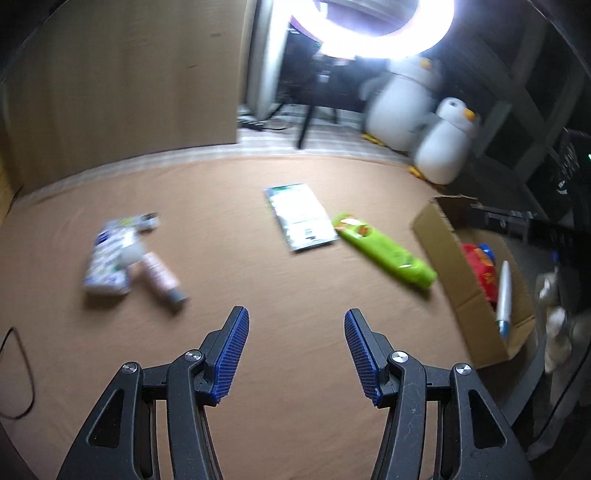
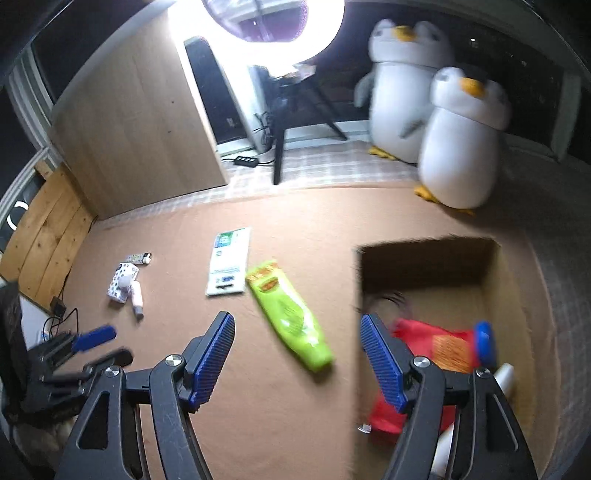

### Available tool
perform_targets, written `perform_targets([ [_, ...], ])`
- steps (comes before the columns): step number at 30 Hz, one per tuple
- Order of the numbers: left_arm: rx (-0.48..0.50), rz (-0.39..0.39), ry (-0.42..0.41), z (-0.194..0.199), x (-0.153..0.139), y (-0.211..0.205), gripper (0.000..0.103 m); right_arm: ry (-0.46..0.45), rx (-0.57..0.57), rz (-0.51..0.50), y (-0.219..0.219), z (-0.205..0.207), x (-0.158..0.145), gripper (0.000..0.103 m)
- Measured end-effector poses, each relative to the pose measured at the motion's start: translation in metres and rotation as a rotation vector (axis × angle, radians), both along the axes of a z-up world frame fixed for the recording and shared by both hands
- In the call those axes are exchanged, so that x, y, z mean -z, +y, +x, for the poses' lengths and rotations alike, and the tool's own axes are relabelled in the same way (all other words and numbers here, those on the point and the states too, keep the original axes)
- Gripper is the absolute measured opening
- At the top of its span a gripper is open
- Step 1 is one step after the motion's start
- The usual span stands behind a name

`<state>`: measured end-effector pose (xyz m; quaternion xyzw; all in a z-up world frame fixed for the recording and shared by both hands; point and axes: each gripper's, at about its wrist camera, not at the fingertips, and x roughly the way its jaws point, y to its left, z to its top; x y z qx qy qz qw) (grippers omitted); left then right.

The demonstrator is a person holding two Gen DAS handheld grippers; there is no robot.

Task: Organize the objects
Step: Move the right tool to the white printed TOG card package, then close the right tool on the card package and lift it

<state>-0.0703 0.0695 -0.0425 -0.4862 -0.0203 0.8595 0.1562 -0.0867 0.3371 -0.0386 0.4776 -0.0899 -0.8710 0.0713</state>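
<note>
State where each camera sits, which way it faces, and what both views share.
Left wrist: on the left gripper, angled down over the tan surface; its own two blue-padded fingers show, open and empty.
Right wrist: on the right gripper, angled down at the cardboard box; its own open fingers show, with the left gripper at its left edge.
Shared: green packet, white flat packet, box, two penguin plush toys.

- a ring light [image 1: 384,33] glares white at the top of both your views, blown out.
- the room behind is dim.
- motion blur smears the small items; fisheye bending and dark corners frame each view.
</note>
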Motion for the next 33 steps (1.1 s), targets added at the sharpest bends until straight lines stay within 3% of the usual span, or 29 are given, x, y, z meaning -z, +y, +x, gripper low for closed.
perform_targets([
  [5,-0.052,0.004,0.002,0.007,0.003,-0.048,0.058,-0.085,-0.046,-0.037,-0.044,-0.049,0.017,0.067],
  [17,-0.138,0.026,-0.032,0.019,0.018,-0.117,0.059,-0.218,-0.108,0.040,-0.117,-0.138,0.076,0.067],
  [26,-0.157,0.016,-0.040,0.020,0.020,-0.137,0.059,-0.274,-0.069,0.049,-0.123,-0.163,0.105,0.067],
  [33,-0.153,-0.035,-0.020,0.022,0.015,-0.132,0.059,-0.282,-0.063,0.092,-0.127,-0.167,0.113,0.067],
])
